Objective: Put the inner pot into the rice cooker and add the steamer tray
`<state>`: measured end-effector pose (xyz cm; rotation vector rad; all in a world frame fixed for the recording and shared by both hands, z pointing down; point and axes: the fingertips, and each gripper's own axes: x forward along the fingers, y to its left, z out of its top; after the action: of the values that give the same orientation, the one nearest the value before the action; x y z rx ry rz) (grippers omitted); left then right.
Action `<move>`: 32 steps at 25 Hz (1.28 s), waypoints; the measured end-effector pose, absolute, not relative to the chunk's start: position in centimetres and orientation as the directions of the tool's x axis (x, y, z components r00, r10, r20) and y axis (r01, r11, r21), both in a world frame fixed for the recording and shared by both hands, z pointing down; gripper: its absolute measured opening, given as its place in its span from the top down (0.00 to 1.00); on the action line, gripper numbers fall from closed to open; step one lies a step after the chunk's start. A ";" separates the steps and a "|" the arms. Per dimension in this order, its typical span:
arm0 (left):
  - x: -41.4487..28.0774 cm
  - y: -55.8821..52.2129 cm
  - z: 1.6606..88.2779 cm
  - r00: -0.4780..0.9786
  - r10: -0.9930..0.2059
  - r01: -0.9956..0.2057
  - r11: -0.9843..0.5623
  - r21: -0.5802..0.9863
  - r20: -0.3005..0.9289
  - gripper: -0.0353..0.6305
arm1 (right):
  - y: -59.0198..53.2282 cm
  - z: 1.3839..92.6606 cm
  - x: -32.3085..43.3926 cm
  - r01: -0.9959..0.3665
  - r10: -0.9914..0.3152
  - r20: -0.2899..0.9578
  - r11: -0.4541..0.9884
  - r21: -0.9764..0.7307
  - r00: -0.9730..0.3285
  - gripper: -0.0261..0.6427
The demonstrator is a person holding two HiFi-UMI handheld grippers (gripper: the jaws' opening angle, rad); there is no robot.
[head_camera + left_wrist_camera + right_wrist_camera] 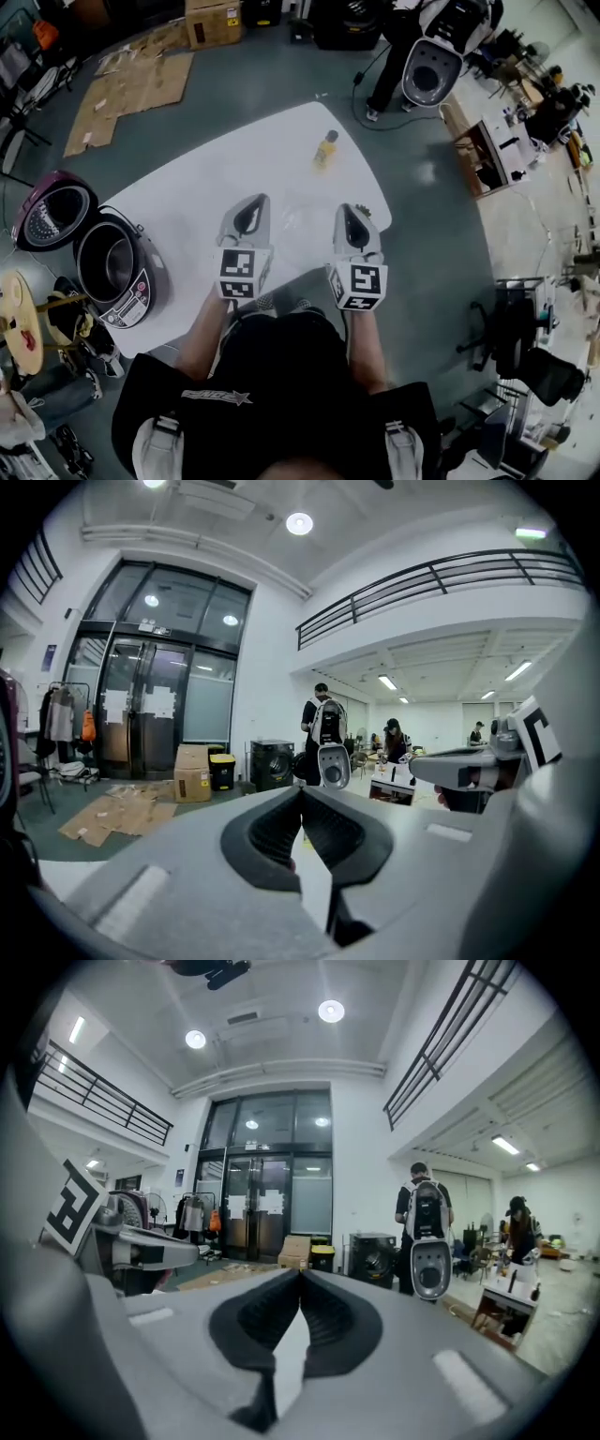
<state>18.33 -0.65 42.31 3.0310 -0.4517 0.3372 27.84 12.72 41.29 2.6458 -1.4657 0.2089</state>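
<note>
A maroon rice cooker [120,272] stands at the left end of the white table [197,197], with its lid [52,214] swung open to the left. A shiny metal inner pot [105,261] shows inside it. I cannot make out a steamer tray. Both grippers hover side by side over the table's near middle, well right of the cooker and pointing away from me. My left gripper [255,201] [302,791] is shut with nothing between its jaws. My right gripper [349,210] [300,1273] is likewise shut and empty.
A yellow bottle [325,148] stands on the far part of the table. Flattened cardboard [131,89] lies on the floor beyond. A person with a white backpack device [431,56] stands at the back right near a workbench [487,155]. Dark chairs [525,337] are on the right.
</note>
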 end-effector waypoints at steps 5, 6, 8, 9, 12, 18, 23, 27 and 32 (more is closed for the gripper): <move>21.7 2.8 44.0 0.933 -0.228 -0.246 -0.969 0.033 0.280 0.93 | 16.5 43.2 30.7 -0.820 -0.798 0.228 -0.573 -0.002 0.558 0.95; 22.2 3.4 44.6 0.929 -0.218 -0.240 -0.970 0.038 0.299 0.93 | 17.2 43.9 31.1 -0.813 -0.791 0.244 -0.582 -0.012 0.562 0.95; 22.7 4.4 46.3 0.918 -0.194 -0.226 -0.973 0.056 0.345 0.92 | 18.0 45.6 31.6 -0.807 -0.782 0.279 -0.589 -0.041 0.557 0.94; 22.9 4.9 47.4 0.912 -0.176 -0.216 -0.974 0.067 0.371 0.88 | 18.3 46.6 31.7 -0.807 -0.781 0.298 -0.588 -0.058 0.548 0.91; 22.9 6.0 51.0 0.884 -0.136 -0.203 -0.973 0.106 0.446 0.68 | 18.8 50.1 31.7 -0.810 -0.779 0.365 -0.577 -0.102 0.509 0.80; 21.9 6.7 56.5 0.821 -0.130 -0.252 -0.956 0.148 0.556 0.61 | 19.8 57.0 31.4 -0.804 -0.753 0.501 -0.570 -0.171 0.427 0.71; 21.0 6.3 60.9 0.779 -0.138 -0.288 -0.945 0.153 0.612 0.61 | 20.2 61.8 31.1 -0.808 -0.722 0.571 -0.566 -0.165 0.390 0.71; 20.1 6.1 64.3 0.739 -0.130 -0.306 -0.939 0.158 0.661 0.61 | 20.9 65.3 31.0 -0.793 -0.692 0.623 -0.582 -0.181 0.366 0.71; 19.0 6.4 68.3 0.697 -0.113 -0.325 -0.930 0.171 0.708 0.61 | 21.3 68.7 30.7 -0.777 -0.666 0.661 -0.598 -0.198 0.344 0.71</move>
<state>19.03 6.36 68.27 2.6239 -0.3477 1.0681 30.74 21.28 68.69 2.4471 -1.3254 1.0912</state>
